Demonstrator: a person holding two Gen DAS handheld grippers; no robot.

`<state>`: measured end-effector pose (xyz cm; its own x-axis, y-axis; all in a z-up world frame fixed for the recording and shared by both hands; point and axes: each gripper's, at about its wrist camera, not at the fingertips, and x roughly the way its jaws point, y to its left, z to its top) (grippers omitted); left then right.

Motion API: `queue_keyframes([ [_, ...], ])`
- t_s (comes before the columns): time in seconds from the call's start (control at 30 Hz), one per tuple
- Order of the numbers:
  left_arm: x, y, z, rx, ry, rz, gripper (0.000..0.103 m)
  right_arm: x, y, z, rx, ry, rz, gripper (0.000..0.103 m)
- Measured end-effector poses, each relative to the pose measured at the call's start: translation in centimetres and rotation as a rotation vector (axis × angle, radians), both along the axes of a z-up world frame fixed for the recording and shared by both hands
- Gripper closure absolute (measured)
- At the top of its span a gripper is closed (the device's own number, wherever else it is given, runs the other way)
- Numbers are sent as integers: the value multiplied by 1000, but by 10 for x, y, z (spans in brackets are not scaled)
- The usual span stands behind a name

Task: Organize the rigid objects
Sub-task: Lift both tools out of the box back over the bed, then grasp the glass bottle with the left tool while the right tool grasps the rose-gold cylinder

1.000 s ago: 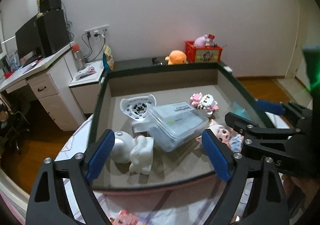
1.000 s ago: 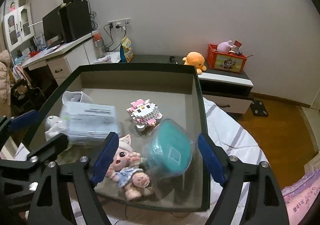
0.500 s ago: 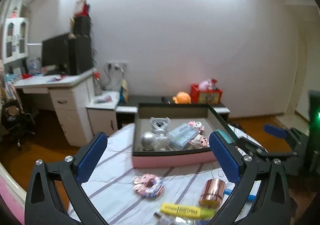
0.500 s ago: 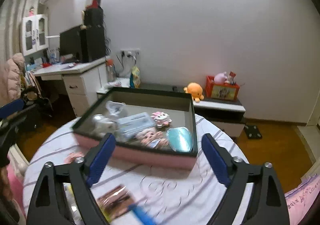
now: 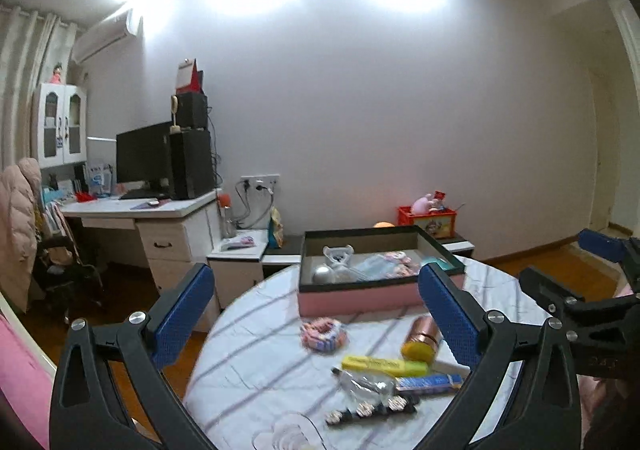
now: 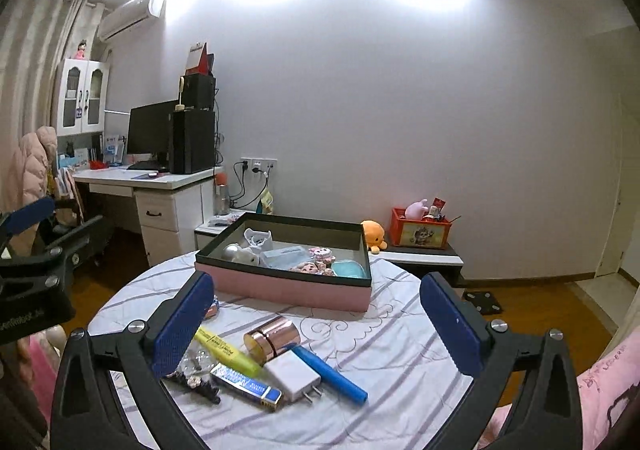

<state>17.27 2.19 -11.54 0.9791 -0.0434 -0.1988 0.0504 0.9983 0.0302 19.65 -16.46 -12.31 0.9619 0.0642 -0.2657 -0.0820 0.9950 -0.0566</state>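
Observation:
A pink box with a dark rim (image 6: pixel 288 288) (image 5: pixel 360 296) stands at the far side of a round table and holds a doll, a teal case, a clear packet and white toys. On the near cloth lie a rose-gold jar (image 6: pixel 273 338) (image 5: pixel 420 338), a yellow tube (image 6: pixel 224 348) (image 5: pixel 382 365), a blue pen (image 6: pixel 332 374), a white charger plug (image 6: pixel 291 374), a blue-and-silver bar (image 6: pixel 246 386) and a pink scrunchie (image 5: pixel 324 334). My left gripper (image 5: pixel 316 316) and my right gripper (image 6: pixel 316 324) both hover open above the near items, holding nothing.
The table wears a white striped cloth (image 6: pixel 400 350). A white desk with a monitor (image 5: pixel 144 158) stands at the left, a low cabinet with a red box (image 6: pixel 420 234) and an orange plush (image 6: pixel 372 232) at the back. Wooden floor lies to the right.
Both grippers have pulled back from right over the box to the near side of the table and tilted up. Their jaws have spread wider. The loose items on the cloth have come into view.

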Motion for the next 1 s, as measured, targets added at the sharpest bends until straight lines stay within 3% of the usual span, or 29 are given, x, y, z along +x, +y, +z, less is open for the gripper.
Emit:
queue_keyframes([
  [0.23, -6, -9, -19, 31, 42, -20, 0, -8, -10, -17, 12, 60, -16, 0],
  [0.43, 1, -10, -42, 47, 130, -39, 0, -1, -26, -38, 49, 137, -39, 0],
  [0.7, 23, -21, -89, 1, 329, -112, 0, 15, -38, -67, 80, 234, -46, 0],
  [0.87, 39, -39, -114, 24, 444, -134, 0, 24, -46, -83, 107, 287, -47, 0],
  [1.0, 50, -37, -122, 24, 487, -128, 0, 31, -51, -91, 119, 313, -54, 0],
])
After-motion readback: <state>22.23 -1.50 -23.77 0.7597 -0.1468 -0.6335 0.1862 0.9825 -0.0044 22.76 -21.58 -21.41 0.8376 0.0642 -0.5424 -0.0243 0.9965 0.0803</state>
